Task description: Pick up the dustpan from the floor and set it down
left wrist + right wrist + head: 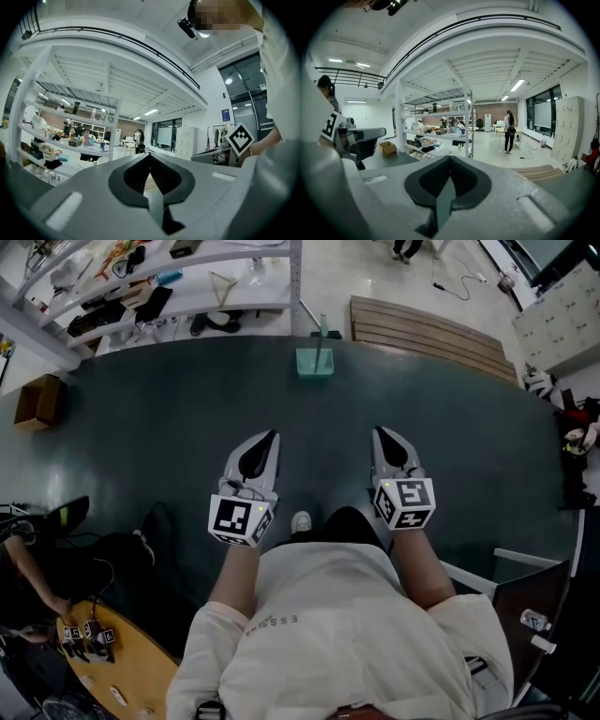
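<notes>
A wide workshop floor under a dark green mat (141,427), seen from above over the shoulders of a person in a pale T-shirt. The dustpan (316,362), pale teal with a thin upright handle, stands at the far edge of that mat. Beyond the dustpan and to its left runs white shelving (187,282) crowded with tools and boxes. Just to the dustpan's right lies a slatted wooden platform (422,334), and far to its left a cardboard box (37,401) sits on the floor.

The person holds a grey claw in each hand, each with a black-and-white marker cube at its base. Both are on the near side of the dustpan and well apart from it, with bare mat between. The left claw (271,437) aims a little left of the dustpan and the right claw (379,432) a little right, so the dustpan sits roughly midway between their lines.

The task looks barely begun, and the step in hand seems to be the approach. To do it well, one claw should spread its jaws before it arrives, come in low toward the upright handle and close squarely across it. Lifting straight up should keep the pan from swinging or tipping.

Both claws have their jaws pressed together tip to tip. Nothing lies between them, and neither claw holds or touches anything
</notes>
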